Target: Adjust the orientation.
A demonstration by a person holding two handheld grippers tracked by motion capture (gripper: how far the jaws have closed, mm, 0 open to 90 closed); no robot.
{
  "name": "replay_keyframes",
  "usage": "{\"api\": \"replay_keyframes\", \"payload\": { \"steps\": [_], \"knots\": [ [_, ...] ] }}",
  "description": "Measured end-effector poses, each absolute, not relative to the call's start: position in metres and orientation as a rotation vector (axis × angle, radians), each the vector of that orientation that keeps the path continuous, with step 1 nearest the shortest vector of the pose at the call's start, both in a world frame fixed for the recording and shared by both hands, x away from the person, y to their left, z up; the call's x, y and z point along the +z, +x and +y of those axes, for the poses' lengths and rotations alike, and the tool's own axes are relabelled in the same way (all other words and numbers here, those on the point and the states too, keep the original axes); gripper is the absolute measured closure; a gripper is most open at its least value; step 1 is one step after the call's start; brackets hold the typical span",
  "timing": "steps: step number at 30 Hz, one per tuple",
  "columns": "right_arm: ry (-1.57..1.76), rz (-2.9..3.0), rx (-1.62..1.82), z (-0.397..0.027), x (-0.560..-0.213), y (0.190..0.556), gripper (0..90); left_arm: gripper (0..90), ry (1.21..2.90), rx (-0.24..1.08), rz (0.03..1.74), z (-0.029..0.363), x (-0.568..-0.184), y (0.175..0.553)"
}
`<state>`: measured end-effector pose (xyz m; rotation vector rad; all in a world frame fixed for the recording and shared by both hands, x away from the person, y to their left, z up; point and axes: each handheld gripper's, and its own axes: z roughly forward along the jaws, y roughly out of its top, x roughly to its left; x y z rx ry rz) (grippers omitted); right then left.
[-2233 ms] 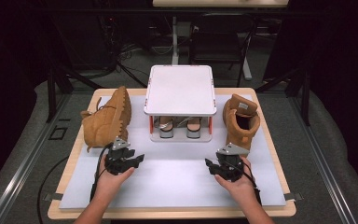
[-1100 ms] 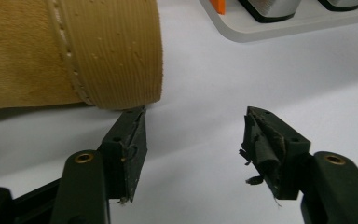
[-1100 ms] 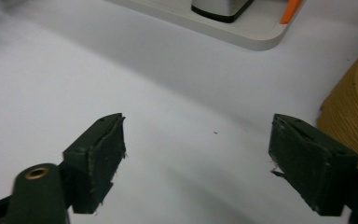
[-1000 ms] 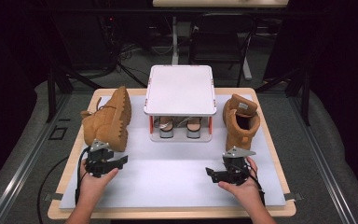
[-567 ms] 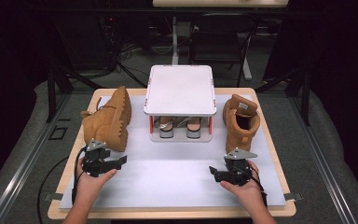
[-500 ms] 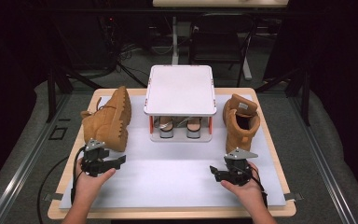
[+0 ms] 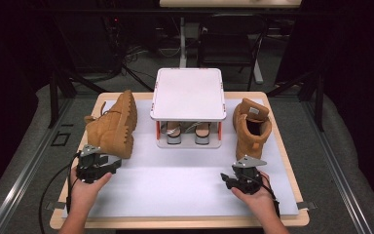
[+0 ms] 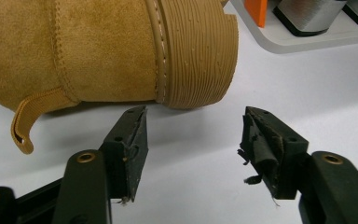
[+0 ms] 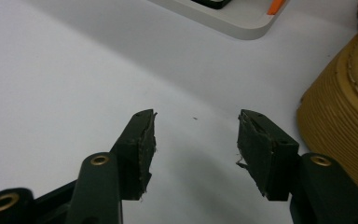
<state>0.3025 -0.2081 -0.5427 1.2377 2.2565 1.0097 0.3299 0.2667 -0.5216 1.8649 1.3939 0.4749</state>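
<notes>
My left hand-held gripper (image 7: pixel 99 165) sits just in front of the left boot (image 7: pixel 112 127), which is lying on its side on the table (image 7: pixel 175 183). Its jaws have just been narrowing but are spread, nothing between them. My right hand-held gripper (image 7: pixel 242 176) is near the upright right boot (image 7: pixel 251 127), same deal: closing a bit, spread, empty. White rack (image 7: pixel 188 95) sits between the boots.

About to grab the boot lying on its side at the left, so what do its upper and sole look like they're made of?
The left boot upper looks like tan suede or nubuck: matte, napped, with stitched seams. Its sole looks like moulded rubber in the same tan, with a ribbed, grooved edge and a line of light stitching along the welt. Probably soft above, firmer at the sole.
</notes>
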Motion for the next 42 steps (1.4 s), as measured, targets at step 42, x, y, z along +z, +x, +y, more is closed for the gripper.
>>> {"api": "replay_keyframes", "payload": {
  "steps": [42],
  "knots": [
    [1.354,2.239,1.037,-0.213,-0.545,0.307,45.5,34.6,1.754,0.419,1.637,0.330,-0.471,0.404]
  ]
}}
